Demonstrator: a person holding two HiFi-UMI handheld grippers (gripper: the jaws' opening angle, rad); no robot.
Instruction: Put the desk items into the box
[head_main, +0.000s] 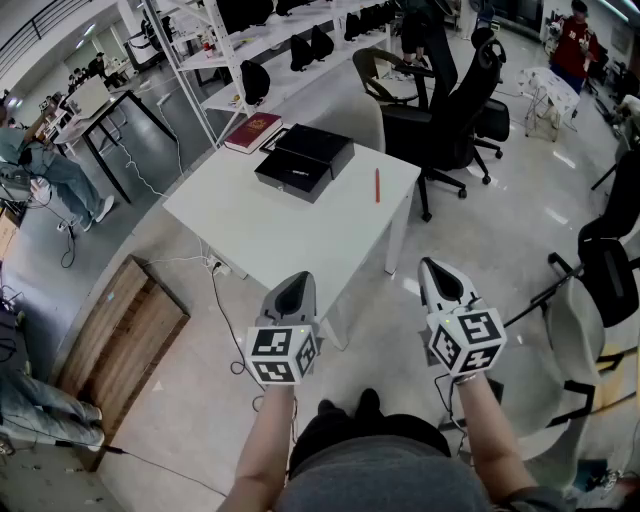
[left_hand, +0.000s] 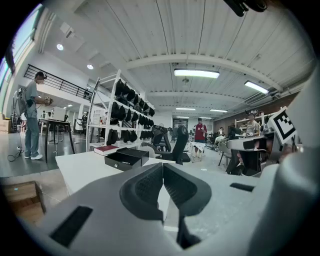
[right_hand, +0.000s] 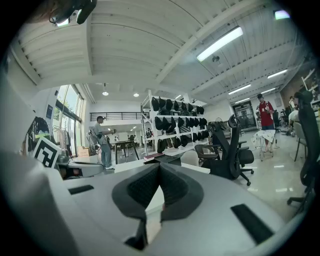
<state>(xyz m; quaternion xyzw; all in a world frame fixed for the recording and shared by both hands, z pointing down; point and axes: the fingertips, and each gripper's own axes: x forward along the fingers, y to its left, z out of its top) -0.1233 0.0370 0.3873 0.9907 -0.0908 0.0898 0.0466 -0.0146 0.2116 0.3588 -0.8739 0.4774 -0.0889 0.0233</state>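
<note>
Jaws: left gripper (head_main: 296, 285) closed, pads meeting at the tip, nothing between them. Right gripper (head_main: 433, 271) likewise closed and empty. Both are held nearly level, side by side, short of the near corner of the white table (head_main: 250, 235) and well apart from everything on it.

Task items, all on the table:
- black box (head_main: 303, 160) near the far edge, open; its lid seems to sit just behind the tray, though I cannot tell how the two touch
- red pen (head_main: 377, 185) lying flat to the right of the box, apart from it, pointing roughly away from the person
- red book (head_main: 253, 131) at the far left corner, just beside the box

Nothing is in the box yet, so I judge the task to be at its start; the step in hand is the reach to a first item.

Notes for doing it well:
- the pen is on the right gripper's side, so it is the natural first pick
- open the jaws before arriving, not over the pen
- bring the pads down either side of the barrel, across its length, low to the tabletop; a thin round pen will likely roll if nudged by one pad first
- grip near the middle so it does not tip on the way
- the left gripper could steady the box while the pen goes in
- the book looks large against the tray; check the fit before trying
</note>
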